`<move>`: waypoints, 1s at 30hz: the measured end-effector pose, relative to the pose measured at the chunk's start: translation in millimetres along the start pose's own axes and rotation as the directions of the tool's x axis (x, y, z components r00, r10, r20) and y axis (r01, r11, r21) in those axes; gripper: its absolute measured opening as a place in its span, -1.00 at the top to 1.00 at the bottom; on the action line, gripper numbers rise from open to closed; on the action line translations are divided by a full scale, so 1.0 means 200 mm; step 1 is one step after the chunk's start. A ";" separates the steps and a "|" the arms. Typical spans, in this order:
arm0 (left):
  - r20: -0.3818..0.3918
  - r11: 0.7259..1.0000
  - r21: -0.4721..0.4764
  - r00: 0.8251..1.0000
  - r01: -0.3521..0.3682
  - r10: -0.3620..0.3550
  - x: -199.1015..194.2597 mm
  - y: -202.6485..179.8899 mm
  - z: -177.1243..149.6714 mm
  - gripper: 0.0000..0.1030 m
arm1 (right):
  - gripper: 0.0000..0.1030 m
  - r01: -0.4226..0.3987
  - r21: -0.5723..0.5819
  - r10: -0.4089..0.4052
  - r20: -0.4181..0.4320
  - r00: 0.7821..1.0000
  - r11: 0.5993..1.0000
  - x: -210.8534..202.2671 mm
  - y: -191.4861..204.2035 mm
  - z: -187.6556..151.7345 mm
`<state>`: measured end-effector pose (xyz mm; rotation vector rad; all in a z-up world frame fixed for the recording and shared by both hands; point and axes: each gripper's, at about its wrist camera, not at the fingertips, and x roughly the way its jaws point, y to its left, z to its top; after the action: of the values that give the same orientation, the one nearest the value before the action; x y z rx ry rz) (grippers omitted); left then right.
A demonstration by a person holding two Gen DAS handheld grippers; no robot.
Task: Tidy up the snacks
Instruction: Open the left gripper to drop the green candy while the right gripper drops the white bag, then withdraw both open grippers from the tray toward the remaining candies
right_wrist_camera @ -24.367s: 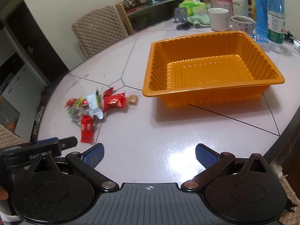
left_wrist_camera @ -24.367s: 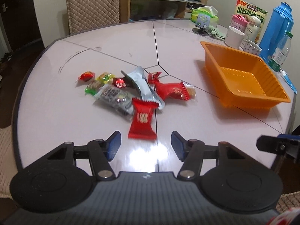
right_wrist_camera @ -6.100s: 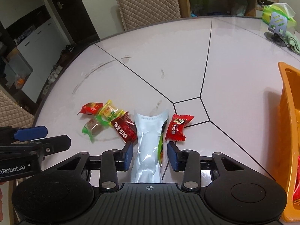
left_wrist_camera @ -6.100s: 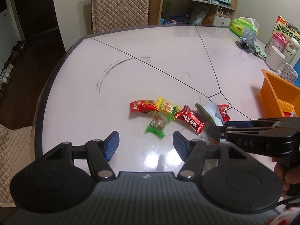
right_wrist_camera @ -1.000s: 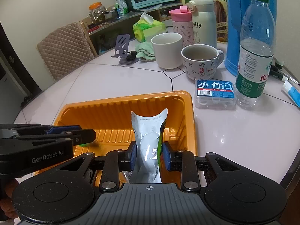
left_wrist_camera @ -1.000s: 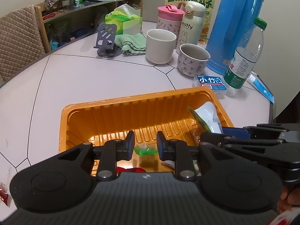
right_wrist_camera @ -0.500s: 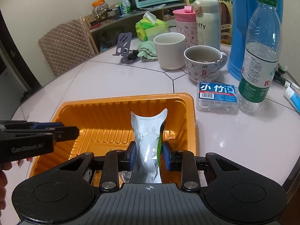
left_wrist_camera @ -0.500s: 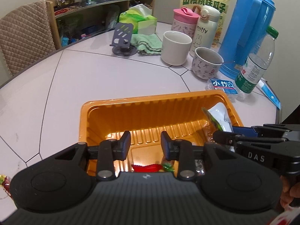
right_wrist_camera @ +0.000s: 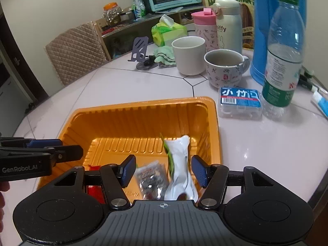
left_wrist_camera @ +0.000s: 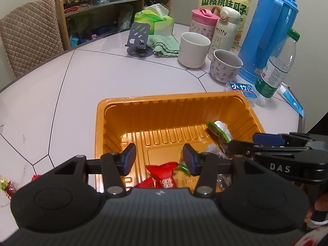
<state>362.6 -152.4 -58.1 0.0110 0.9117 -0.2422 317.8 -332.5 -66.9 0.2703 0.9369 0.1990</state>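
From the left wrist view, the left gripper (left_wrist_camera: pixel 158 158) hangs over the near side of the orange tray (left_wrist_camera: pixel 164 99) with its jaws spread wide and nothing between them; below it a red snack packet (left_wrist_camera: pixel 164 174) and a green-wrapped candy (left_wrist_camera: pixel 182 167) lie on the tray floor near the near wall, and a silver-and-green pouch (left_wrist_camera: pixel 219 130) leans toward the tray's right wall, just beyond the tip of the right gripper (left_wrist_camera: pixel 242 145), which enters from the right. At the left edge of this view, on the table (left_wrist_camera: pixel 102 75) well apart from the tray, at least two small wrapped candies (left_wrist_camera: pixel 5 186) remain outside it. From the right wrist view, the right gripper (right_wrist_camera: pixel 163 172) is also spread wide, its pads standing clear on either side of the silver-and-green pouch (right_wrist_camera: pixel 181 164), which appears to be free of the jaws and lying in the tray's near right corner; a clear packet of dark snacks (right_wrist_camera: pixel 151 177) lies just beside it to the left, and a bit of red wrapper (right_wrist_camera: pixel 94 186) shows near the tray's near left. The orange tray (right_wrist_camera: pixel 215 123) holds most of the snacks by this evidence, so the task looks well advanced, with the stray candies by the table's left edge judged to be what is left; whether more lie out of view cannot be told.
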 end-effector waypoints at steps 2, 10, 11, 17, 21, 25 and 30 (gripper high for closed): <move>-0.001 1.000 -0.001 1.000 0.005 -0.005 -0.02 0.00 -0.01 0.04 | -0.17 -0.011 0.019 0.011 -0.002 1.000 1.000 -0.03 0.00 -0.02; 0.011 1.000 -0.004 1.000 0.018 -0.018 -0.12 -0.01 -0.07 -0.05 | -0.17 -0.022 0.045 0.021 0.006 1.000 0.999 -0.16 0.04 -0.09; 0.014 1.000 -0.005 1.000 0.021 -0.021 -0.14 -0.01 -0.08 -0.06 | -0.17 -0.022 0.048 0.022 0.008 1.000 0.999 -0.18 0.05 -0.09; 0.028 1.000 -0.018 0.999 0.025 -0.024 -0.24 0.00 -0.13 -0.13 | -0.17 -0.030 0.054 0.029 0.016 0.999 0.998 -0.28 0.09 -0.13; 0.037 0.999 -0.030 0.999 0.025 -0.024 -0.32 0.03 -0.17 -0.20 | -0.18 -0.038 0.052 0.037 0.020 0.999 0.998 -0.34 0.13 -0.15; 0.050 0.999 -0.040 0.998 0.026 -0.024 -0.41 0.06 -0.22 -0.21 | -0.18 -0.050 0.059 0.049 0.019 0.999 0.997 -0.40 0.16 -0.19; 0.058 0.998 -0.057 0.998 0.018 -0.015 -0.52 0.12 -0.28 -0.22 | -0.18 -0.064 0.056 0.063 0.014 0.998 0.996 -0.46 0.23 -0.23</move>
<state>262.9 -101.4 -14.3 -0.0570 0.8616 -0.2304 224.7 -308.4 -8.7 0.3535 0.9234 0.2294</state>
